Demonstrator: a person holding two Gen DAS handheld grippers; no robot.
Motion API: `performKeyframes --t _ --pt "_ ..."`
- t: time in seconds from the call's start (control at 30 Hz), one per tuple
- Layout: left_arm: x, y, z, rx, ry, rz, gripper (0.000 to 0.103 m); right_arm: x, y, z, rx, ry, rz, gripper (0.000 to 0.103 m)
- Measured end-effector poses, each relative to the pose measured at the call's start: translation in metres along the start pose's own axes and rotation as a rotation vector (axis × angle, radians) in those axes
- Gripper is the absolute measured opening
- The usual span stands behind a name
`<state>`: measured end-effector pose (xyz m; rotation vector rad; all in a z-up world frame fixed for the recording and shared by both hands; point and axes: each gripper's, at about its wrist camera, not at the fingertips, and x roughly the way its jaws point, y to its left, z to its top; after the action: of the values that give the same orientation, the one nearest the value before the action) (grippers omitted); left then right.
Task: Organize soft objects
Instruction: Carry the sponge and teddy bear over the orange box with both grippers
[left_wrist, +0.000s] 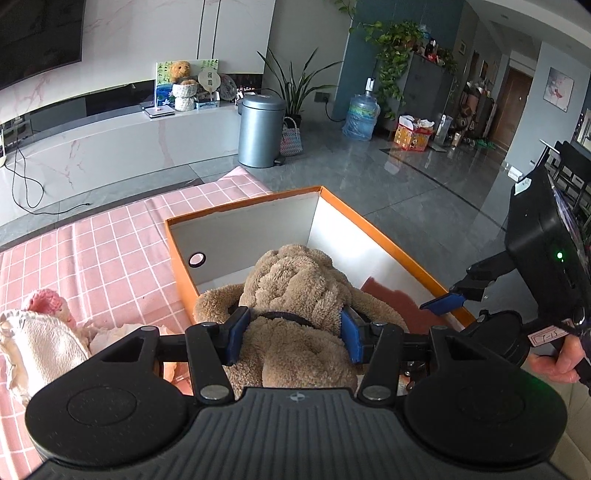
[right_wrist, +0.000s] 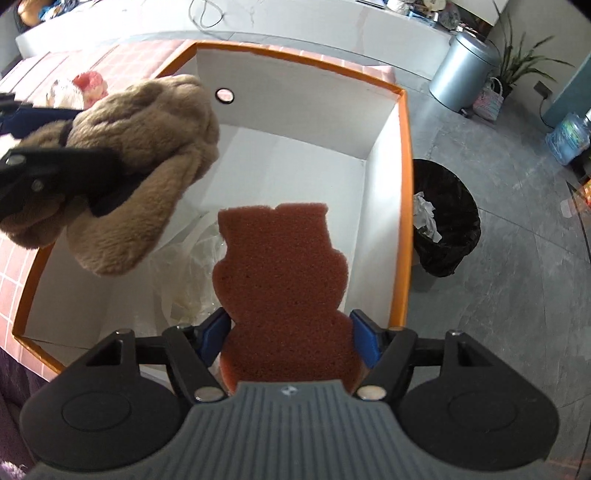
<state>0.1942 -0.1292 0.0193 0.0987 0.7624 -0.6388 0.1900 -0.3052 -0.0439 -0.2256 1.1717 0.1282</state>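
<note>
A brown plush toy (left_wrist: 295, 280) hangs over the near left corner of an orange-rimmed white box (left_wrist: 369, 221), with my left gripper (left_wrist: 291, 328) shut on its middle. The right wrist view shows the same plush toy (right_wrist: 147, 122) at the upper left, the left gripper (right_wrist: 55, 166) clamped on it. My right gripper (right_wrist: 291, 332) points down into the box (right_wrist: 404, 184), its blue pads touching both sides of a reddish bear-shaped sponge (right_wrist: 280, 273). In the left wrist view the sponge (left_wrist: 391, 299) shows as a red patch inside the box.
The box stands on a pink checked cloth (left_wrist: 110, 251). Crumpled clear plastic (right_wrist: 188, 266) lies on the box floor. A pink and white soft toy (left_wrist: 44, 306) lies left of the box. A black bin (right_wrist: 447, 218) stands beside the box, a grey one (left_wrist: 260, 129) further off.
</note>
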Motion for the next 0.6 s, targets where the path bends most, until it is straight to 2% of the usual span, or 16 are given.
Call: performKeyframes --t 0.17,0.23,0.3,0.4,0.43,0.47,0.6 --pt "0.002 -0.001 0.003 0.009 0.005 0.002 0.059 -0.001 0.000 0.003 -0.017 -0.014 -0.005 0.075" --pt "0.003 -0.002 0.004 0.010 0.007 0.003 0.059 -0.002 -0.002 0.004 -0.028 -0.033 -0.005 0.065" --pt "0.005 -0.003 0.005 0.014 0.009 0.003 0.059 0.001 -0.004 0.006 -0.053 -0.038 -0.012 0.047" --pt "0.008 -0.005 0.006 0.027 0.015 -0.002 0.059 0.006 -0.006 0.007 -0.064 -0.022 -0.001 0.044" --pt "0.009 -0.006 0.006 0.033 0.017 -0.003 0.059 0.007 -0.007 0.008 -0.064 -0.024 0.010 0.038" --pt "0.011 -0.007 0.007 0.037 0.020 -0.003 0.059 0.007 -0.007 0.008 -0.065 -0.029 0.023 0.026" --pt "0.020 -0.010 0.009 0.054 0.038 -0.006 0.059 0.010 -0.007 0.006 -0.086 -0.032 0.045 0.026"
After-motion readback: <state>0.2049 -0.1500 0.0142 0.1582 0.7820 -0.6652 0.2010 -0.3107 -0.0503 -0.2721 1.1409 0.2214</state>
